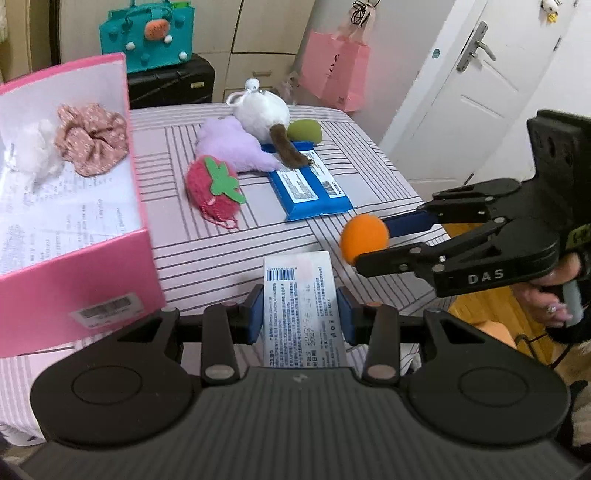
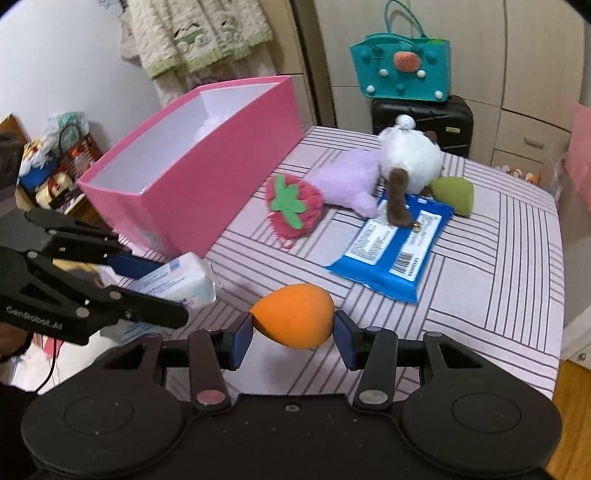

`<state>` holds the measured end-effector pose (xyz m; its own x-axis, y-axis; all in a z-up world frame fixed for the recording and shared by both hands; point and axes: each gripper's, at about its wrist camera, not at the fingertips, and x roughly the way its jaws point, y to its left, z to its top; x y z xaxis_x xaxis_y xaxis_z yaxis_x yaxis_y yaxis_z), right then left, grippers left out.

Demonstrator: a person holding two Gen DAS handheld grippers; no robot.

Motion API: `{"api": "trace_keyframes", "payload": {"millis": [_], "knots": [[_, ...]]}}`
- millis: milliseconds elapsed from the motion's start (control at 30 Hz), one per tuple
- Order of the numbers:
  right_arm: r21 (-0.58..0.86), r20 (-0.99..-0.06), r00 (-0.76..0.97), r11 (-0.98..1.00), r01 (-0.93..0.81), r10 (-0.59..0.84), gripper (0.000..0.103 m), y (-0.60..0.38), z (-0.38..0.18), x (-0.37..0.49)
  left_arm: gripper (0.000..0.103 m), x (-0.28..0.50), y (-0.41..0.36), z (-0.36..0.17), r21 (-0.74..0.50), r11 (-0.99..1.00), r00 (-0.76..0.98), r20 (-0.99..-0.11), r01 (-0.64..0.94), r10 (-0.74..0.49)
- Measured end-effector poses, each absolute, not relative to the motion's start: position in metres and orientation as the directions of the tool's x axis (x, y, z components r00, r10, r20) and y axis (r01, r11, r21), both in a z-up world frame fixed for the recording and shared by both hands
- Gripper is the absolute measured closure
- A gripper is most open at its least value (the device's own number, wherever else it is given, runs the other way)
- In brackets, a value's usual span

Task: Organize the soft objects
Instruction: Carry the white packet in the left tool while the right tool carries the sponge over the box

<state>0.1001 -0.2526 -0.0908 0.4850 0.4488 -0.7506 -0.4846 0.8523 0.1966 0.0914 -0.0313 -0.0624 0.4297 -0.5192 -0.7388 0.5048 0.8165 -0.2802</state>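
Observation:
My left gripper is shut on a white tissue pack, held above the striped table; it also shows in the right wrist view. My right gripper is shut on an orange sponge egg, also seen in the left wrist view. A pink box at the left holds a pink scrunchie and a white plush. On the table lie a strawberry plush, a purple plush, a white plush with a brown tail, a green sponge and a blue wipes pack.
A teal felt bag sits on a black suitcase behind the table. A pink paper bag hangs by the white door. Clutter lies on the floor beyond the box.

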Motion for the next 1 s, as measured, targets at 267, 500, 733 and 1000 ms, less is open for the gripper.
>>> {"api": "trace_keyframes", "payload": {"millis": [267,500,733,1000], "knots": [[0.167,-0.752,0.469,0.822,-0.544,0.463,0.05,-0.233,-0.053,0.089,0.064,0.082,0.003,-0.031,-0.316,0.79,0.412,-0.717,0.526,-0.562],[0.12,-0.71,0.502,0.787,-0.605,0.494,0.05,-0.205,-0.024,0.089,0.064,0.077,0.043,-0.001,-0.29,0.804,0.503,-0.657,0.518,-0.561],[0.066,-0.644,0.543,0.747,-0.662,0.539,0.05,-0.174,-0.003,0.096,0.064,0.087,0.076,0.007,-0.285,0.834,0.595,-0.596,0.472,-0.54],[-0.028,-0.561,0.579,0.685,-0.728,0.592,0.05,-0.137,-0.003,0.12,0.064,0.132,0.089,0.001,-0.207,0.895,0.659,-0.614,0.395,-0.434]]}}
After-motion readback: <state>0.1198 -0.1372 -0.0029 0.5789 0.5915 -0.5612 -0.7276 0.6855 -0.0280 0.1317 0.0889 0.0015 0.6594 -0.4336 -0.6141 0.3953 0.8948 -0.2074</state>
